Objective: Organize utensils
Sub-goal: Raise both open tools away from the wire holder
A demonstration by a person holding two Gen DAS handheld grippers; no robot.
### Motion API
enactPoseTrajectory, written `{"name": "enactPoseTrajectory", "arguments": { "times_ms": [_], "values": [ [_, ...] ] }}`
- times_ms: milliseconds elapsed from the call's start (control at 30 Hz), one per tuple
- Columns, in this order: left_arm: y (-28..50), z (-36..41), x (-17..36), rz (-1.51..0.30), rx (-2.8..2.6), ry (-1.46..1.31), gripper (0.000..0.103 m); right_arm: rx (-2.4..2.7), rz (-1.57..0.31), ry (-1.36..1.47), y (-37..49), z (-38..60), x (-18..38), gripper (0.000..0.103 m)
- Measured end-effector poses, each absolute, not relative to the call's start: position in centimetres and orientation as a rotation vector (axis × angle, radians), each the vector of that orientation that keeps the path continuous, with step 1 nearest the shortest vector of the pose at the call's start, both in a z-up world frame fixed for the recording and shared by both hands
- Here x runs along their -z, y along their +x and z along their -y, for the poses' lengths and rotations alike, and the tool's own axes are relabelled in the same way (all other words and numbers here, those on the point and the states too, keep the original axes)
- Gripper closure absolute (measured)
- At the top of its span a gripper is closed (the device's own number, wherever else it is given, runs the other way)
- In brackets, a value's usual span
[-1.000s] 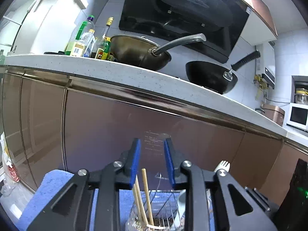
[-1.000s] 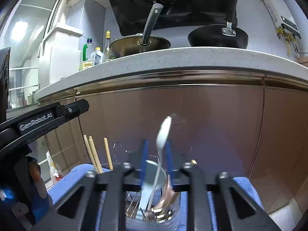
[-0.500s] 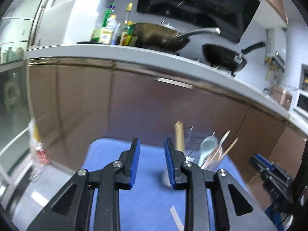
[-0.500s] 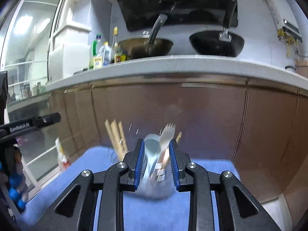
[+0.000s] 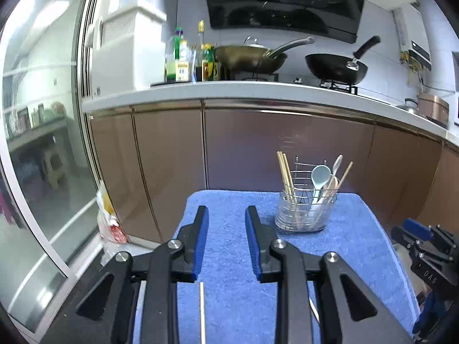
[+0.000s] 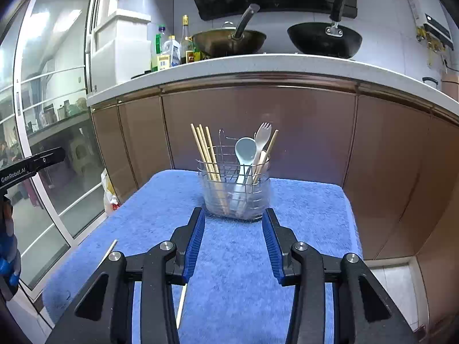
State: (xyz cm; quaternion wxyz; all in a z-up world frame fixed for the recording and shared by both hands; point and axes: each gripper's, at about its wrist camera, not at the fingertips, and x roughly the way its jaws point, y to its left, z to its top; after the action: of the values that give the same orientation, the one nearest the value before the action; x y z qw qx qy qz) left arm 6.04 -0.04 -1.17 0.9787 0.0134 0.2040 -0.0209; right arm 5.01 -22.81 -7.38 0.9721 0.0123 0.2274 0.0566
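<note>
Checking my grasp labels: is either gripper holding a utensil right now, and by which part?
Nothing is held. The left gripper has empty jaws over the blue towel; the right gripper is opening its jaws, empty, short of the utensil holder.

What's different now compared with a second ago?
Both grippers have pulled back from the utensil holder. The right gripper let go of the pale spoon, now standing in the holder, and its jaws are opening, empty. The left gripper is empty too. The blue towel and kitchen look unchanged.
</note>
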Motion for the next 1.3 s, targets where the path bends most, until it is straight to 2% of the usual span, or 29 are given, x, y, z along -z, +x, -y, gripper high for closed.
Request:
{"name": "enactPoseTrajectory", "arguments": {
  "times_ms": [133,267,367,667,1300],
  "values": [
    [3.7,1.1,0.9,-0.389,0.042,0.073,0.068,-0.112,-0.438,0.013,3.1,22.8,6.6,0.061],
    [2.5,1.9,0.7,-0.383,0.046,0.097,0.067,-0.105,-0.424,0.001,1.2,22.8,6.2,0.060],
    [1.7,2.3,0.6,-0.383,0.052,0.105,0.067,-0.092,-0.412,0.005,-0.1,23.2,6.0,0.053],
    [0.3,3.9,0.4,-0.381,0.061,0.142,0.067,-0.028,-0.403,0.004,-2.7,24.3,5.3,0.048],
    [0.3,3.2,1.0,-0.406,0.053,0.126,0.067,-0.020,-0.439,0.010,-3.2,24.8,5.4,0.048]
  ]
}}
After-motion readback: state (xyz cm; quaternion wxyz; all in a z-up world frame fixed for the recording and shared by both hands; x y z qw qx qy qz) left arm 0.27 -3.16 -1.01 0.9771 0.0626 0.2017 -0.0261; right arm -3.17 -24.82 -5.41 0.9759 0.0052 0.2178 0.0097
